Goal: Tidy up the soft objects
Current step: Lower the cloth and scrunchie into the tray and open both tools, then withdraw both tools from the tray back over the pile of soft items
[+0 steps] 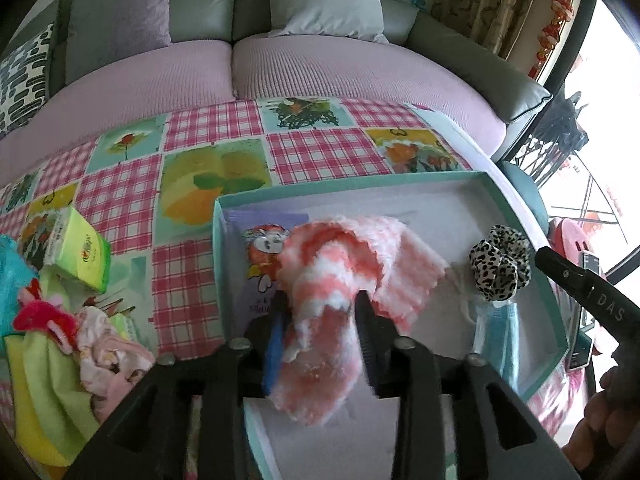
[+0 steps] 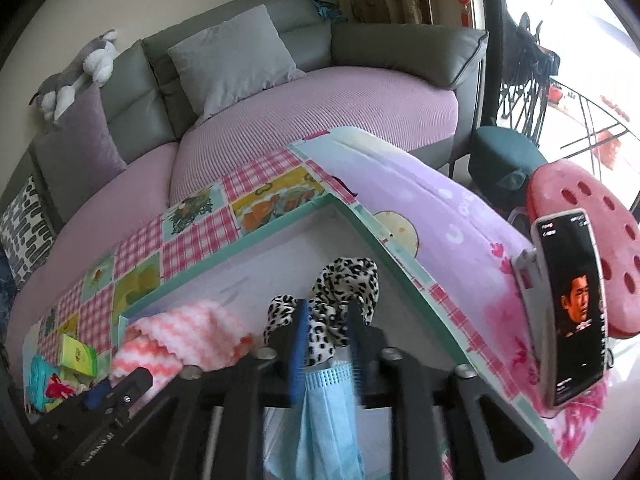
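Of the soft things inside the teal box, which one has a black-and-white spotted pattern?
The leopard-print scrunchie, lying near the box's right side. The fluffy sock is pink-and-white striped, and the face mask is plain light blue.

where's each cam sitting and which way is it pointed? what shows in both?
Left wrist: on the left gripper, angled down into the teal box; its fingers flank the pink-white fuzzy cloth; a hand at right.
Right wrist: on the right gripper, angled down; fingers flank the leopard scrunchie and blue mask.
Shared: box, cloth, scrunchie, mask, sofa.
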